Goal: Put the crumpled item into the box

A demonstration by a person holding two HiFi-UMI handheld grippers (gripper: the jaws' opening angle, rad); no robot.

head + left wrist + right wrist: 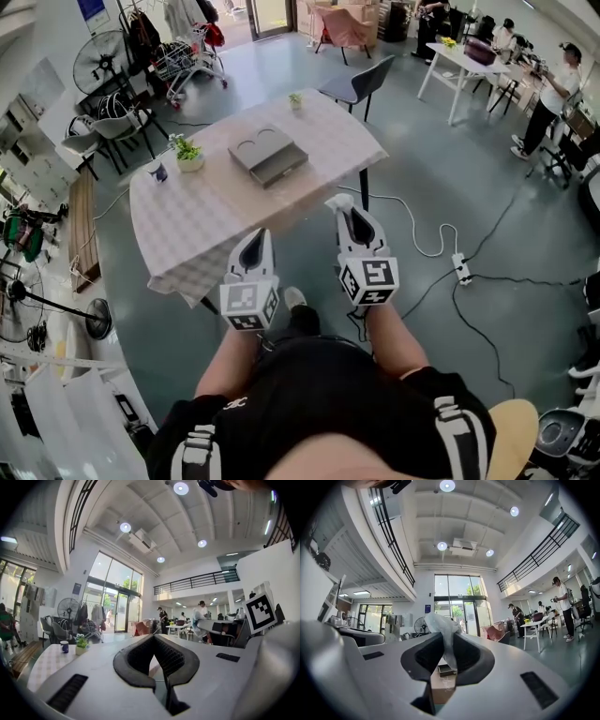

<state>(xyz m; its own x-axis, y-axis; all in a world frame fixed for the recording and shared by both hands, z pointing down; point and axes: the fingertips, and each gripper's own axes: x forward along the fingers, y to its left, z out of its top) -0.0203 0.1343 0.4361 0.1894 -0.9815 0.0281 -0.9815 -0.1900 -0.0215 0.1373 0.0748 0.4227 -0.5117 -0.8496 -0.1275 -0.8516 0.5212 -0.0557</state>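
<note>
crumpled item point(439, 626) half out of sight within right gripper point(446, 636)

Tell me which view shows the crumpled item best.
The right gripper view: the crumpled item stands white and close, pinched in the right tool. The head view shows that tool from above, but the item cannot be made out there. The left gripper view does not show it.

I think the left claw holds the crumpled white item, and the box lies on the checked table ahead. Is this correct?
Not quite. The crumpled white item is pinched in the right claw, as the right gripper view shows; the left claw has nothing between its jaws. The box does lie on the checked table ahead.
</note>
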